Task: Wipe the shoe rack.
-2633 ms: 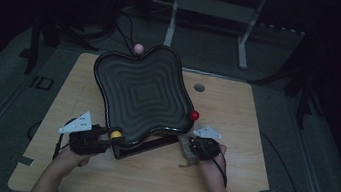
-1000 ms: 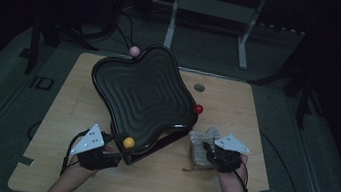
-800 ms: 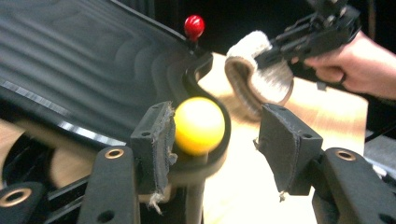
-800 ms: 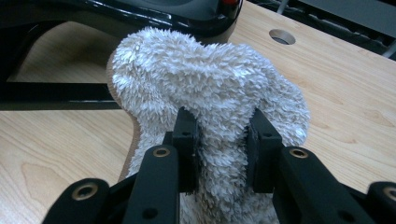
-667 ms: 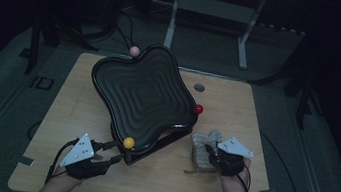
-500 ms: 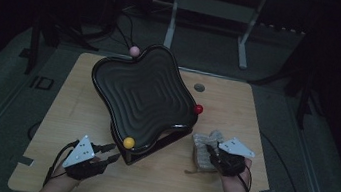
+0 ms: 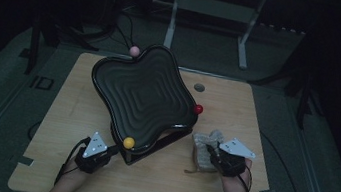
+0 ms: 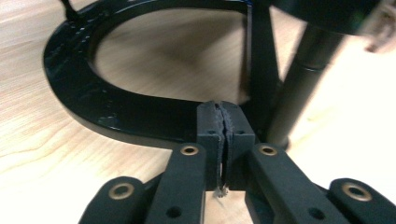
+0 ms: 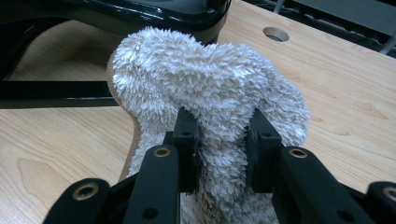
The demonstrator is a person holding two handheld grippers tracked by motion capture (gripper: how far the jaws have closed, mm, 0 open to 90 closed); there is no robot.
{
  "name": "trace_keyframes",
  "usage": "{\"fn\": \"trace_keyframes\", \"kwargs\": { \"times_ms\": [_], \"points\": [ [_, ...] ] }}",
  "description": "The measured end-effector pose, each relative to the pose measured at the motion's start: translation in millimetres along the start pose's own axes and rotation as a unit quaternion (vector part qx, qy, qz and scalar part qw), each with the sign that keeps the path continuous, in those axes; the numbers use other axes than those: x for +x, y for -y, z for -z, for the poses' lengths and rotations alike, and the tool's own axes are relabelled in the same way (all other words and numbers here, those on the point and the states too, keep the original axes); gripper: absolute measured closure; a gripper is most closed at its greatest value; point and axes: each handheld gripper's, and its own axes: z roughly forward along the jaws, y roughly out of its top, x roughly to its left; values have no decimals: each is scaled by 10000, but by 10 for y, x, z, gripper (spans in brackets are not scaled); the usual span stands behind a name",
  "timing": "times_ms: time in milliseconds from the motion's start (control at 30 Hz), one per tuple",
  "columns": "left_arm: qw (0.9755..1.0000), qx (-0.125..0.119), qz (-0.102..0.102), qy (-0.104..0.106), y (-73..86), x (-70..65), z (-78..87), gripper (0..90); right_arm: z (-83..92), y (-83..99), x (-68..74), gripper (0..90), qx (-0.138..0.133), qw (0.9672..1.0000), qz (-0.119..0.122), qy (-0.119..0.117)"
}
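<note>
We see no readable writing on anything. Our right tongs (image 9: 219, 144) grip the fluffy cloth (image 9: 210, 88) lying on the bench (image 7: 257, 108) beside the black tray stand (image 7: 146, 92). Our left tongs (image 8: 225, 135) have just closed empty by the stand's base (image 8: 107, 112).

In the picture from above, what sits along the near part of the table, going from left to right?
Left gripper → yellow ball on the black wavy tray's near corner → fluffy cloth → right gripper, clamped on that cloth.

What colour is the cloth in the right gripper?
White and fluffy; the cloth shows best in the right gripper view.
</note>
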Motion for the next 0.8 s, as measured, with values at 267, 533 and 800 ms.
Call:
{"fn": "trace_keyframes", "kwargs": {
  "times_ms": [267,533,800],
  "points": [
    [10000,-74,-63,-11,2,-60,-97,885,45,7,13,703,-55,10000,10,-30],
    [9996,-196,-92,201,-17,-161,-159,885,76,21,37,703,-73,9999,-30,-110],
    [9990,-331,-103,296,-51,-314,-204,884,106,8,72,703,-109,9998,-36,-165]
  ]
}}
